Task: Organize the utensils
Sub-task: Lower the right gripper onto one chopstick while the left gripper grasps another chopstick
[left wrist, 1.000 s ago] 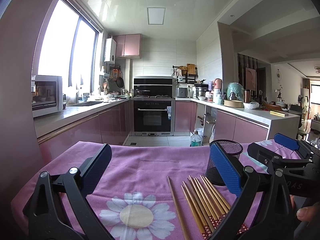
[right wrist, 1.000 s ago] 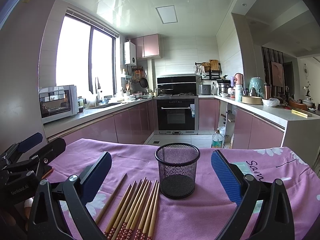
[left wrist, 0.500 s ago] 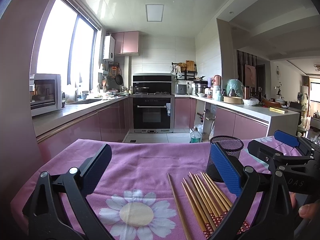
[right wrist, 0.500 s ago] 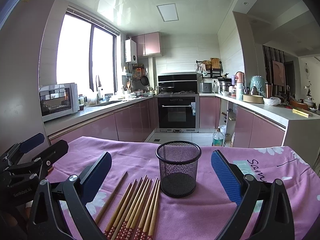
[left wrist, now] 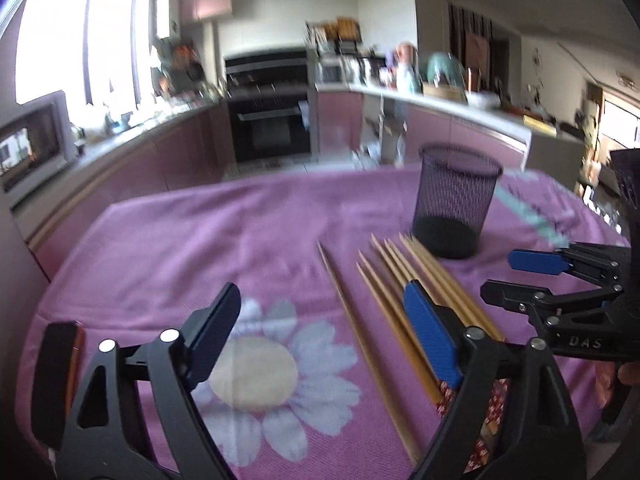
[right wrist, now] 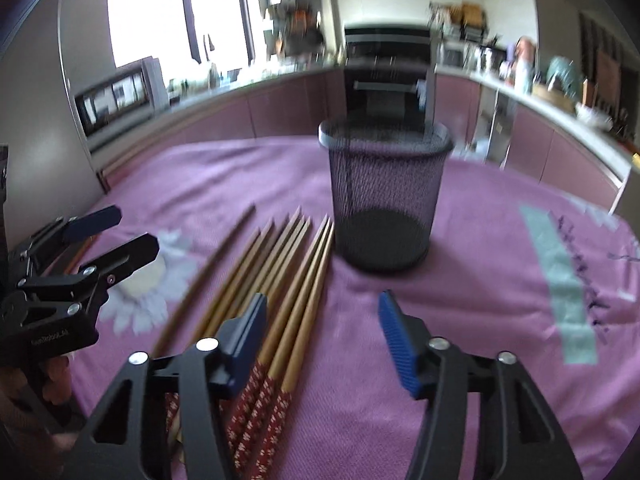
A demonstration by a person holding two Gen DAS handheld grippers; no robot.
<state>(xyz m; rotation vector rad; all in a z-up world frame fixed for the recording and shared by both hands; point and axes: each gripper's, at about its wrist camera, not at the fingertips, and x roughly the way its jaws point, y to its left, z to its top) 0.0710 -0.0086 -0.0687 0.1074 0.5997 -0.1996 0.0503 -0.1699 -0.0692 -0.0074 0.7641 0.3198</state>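
The left wrist view is showing the left gripper (left wrist: pixel 320 334) tilting down over a purple tablecloth (left wrist: pixel 208 248) printed with a white daisy (left wrist: pixel 260 368); its jaws have just been closing a little but are standing well apart, with a single chopstick (left wrist: pixel 360 344) lying on the cloth between them and nothing pinched. A row of wooden chopsticks (left wrist: pixel 404 276) is lying just right of that lone one, its right blue pad passing over them, their tips pointing toward a black mesh cup (left wrist: pixel 456 204) standing upright at the far right. The right gripper (left wrist: pixel 516 276) is reaching in from the right edge. The right wrist view is showing the right gripper (right wrist: pixel 320 340), whose jaws have just been closing too; they are sitting partly apart, gripping nothing, with the rightmost chopsticks (right wrist: pixel 288 288) running under the gap near its left pad. The mesh cup (right wrist: pixel 384 196) is standing just beyond, touching none of them, and the left gripper (right wrist: pixel 116 232) is hanging at the left. Both views are blurred.
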